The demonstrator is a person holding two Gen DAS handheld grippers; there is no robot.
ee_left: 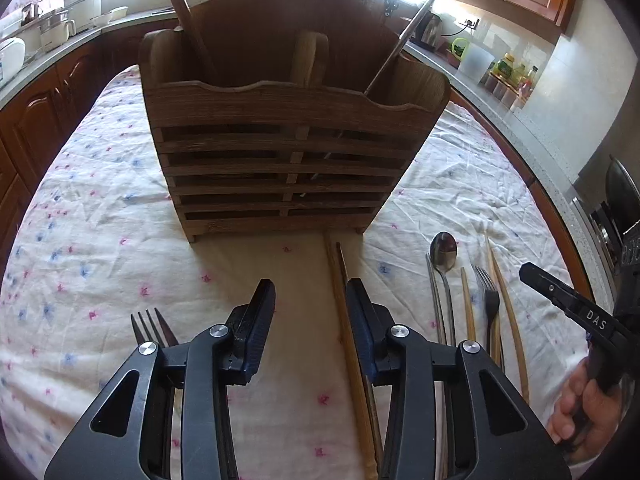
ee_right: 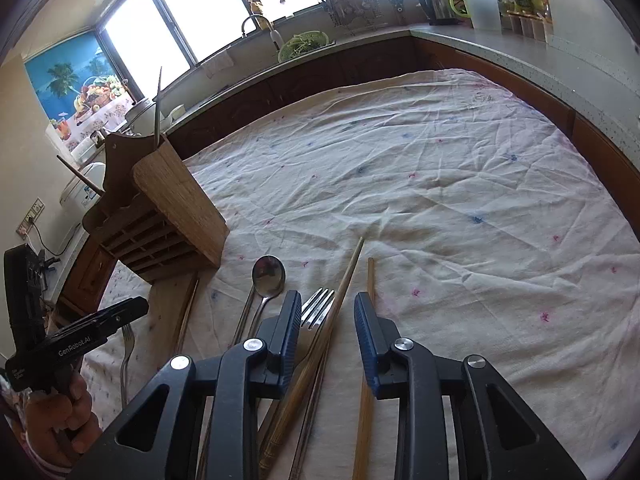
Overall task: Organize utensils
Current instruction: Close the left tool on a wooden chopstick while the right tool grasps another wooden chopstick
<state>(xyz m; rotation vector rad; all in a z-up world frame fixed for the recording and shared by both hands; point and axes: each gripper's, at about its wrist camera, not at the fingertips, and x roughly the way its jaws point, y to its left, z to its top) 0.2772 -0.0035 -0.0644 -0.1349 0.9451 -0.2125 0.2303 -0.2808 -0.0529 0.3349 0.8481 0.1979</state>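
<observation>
In the left wrist view, a slatted wooden utensil holder (ee_left: 280, 128) stands on the flowered cloth, with a wooden stick and a metal rod in it. My left gripper (ee_left: 310, 312) hovers open before it over bare cloth; a pair of wooden chopsticks (ee_left: 340, 280) runs under its right finger. A fork (ee_left: 150, 324) lies to its left. In the right wrist view, my right gripper (ee_right: 328, 316) is open above a fork (ee_right: 320, 304) and a wooden chopstick (ee_right: 348, 272), touching neither. A spoon (ee_right: 269, 274) and another chopstick (ee_right: 371, 276) lie beside them.
The tablecloth (ee_right: 440, 180) spreads wide to the right of the utensils. Counters with pots, jars and a kettle (ee_right: 436, 0) ring the table. A hand (ee_left: 580, 408) holds the right gripper at the left wrist view's right edge.
</observation>
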